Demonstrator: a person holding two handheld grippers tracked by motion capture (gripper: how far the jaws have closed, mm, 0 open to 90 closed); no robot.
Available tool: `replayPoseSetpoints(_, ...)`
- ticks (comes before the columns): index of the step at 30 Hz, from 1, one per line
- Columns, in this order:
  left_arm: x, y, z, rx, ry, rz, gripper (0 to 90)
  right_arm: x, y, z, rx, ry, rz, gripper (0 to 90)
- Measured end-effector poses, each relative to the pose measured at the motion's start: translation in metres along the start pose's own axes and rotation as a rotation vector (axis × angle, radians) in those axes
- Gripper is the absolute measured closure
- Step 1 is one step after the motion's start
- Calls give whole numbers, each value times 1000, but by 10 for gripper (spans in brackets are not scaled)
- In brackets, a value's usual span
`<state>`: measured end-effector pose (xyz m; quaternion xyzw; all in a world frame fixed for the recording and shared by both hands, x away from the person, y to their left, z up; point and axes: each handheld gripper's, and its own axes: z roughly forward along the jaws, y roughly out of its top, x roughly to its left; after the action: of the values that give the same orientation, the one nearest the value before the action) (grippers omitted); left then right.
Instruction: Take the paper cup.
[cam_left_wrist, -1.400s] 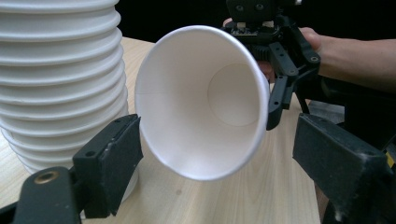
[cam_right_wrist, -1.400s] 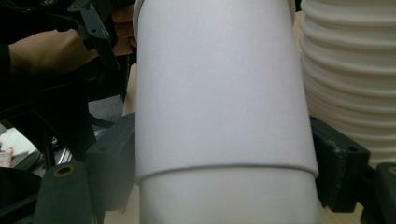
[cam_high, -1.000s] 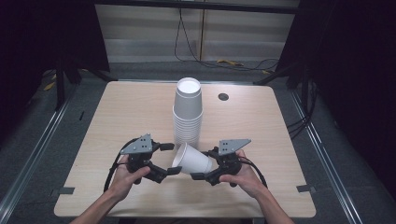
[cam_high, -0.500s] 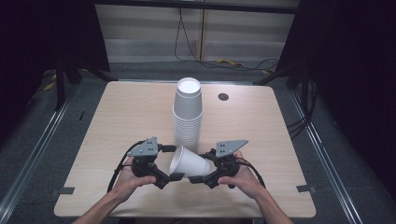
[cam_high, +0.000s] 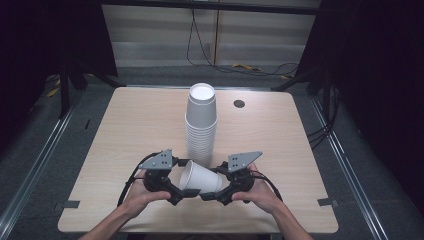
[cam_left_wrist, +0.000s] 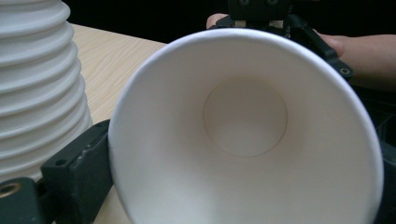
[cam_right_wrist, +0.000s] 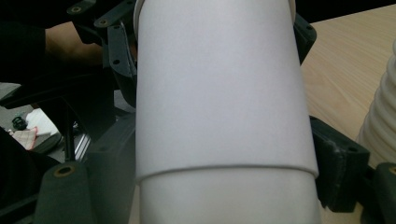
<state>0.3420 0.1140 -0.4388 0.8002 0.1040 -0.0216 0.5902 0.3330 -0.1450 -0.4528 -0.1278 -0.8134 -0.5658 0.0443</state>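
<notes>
A white paper cup (cam_high: 202, 179) lies on its side in the air between both grippers, just above the table (cam_high: 135, 130). My right gripper (cam_high: 216, 193) is shut on its base end; in the right gripper view its jaws clamp the cup's wall (cam_right_wrist: 219, 93) from both sides. My left gripper (cam_high: 181, 188) is at the cup's mouth. Its jaws have just been closing with the rim between them. In the left gripper view the open mouth (cam_left_wrist: 243, 130) faces the camera and the rim touches the black jaws on either side.
A tall stack of upturned white cups (cam_high: 201, 125) stands mid-table just behind the grippers, close on the left (cam_left_wrist: 37, 84) in the left gripper view and at the right edge (cam_right_wrist: 380, 126) in the right one. A small dark disc (cam_high: 239, 103) lies at the far edge.
My left gripper has slid right up to the cup's mouth, and its jaws now flank the rim. The right gripper and cup have barely shifted.
</notes>
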Motion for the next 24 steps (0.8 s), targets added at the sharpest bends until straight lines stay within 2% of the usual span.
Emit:
replayPoseSetpoints(4,1,1,-1,-22,-14,-28,42,0,-1,0,-7,5,-2,212)
replayPoseSetpoints(12,1,4,-4,-16,-23,-33,68,0,-1,3,0,6,-2,213)
replayPoseSetpoints(18,0,6,-5,10,-26,-20,84,0,0,4,13,17,25,207)
replayPoseSetpoints(21,-2,7,-5,33,-13,-3,86,0,0,4,22,20,31,197)
replayPoseSetpoints(24,-2,6,-5,42,-13,-2,87,0,0,3,23,10,45,143)
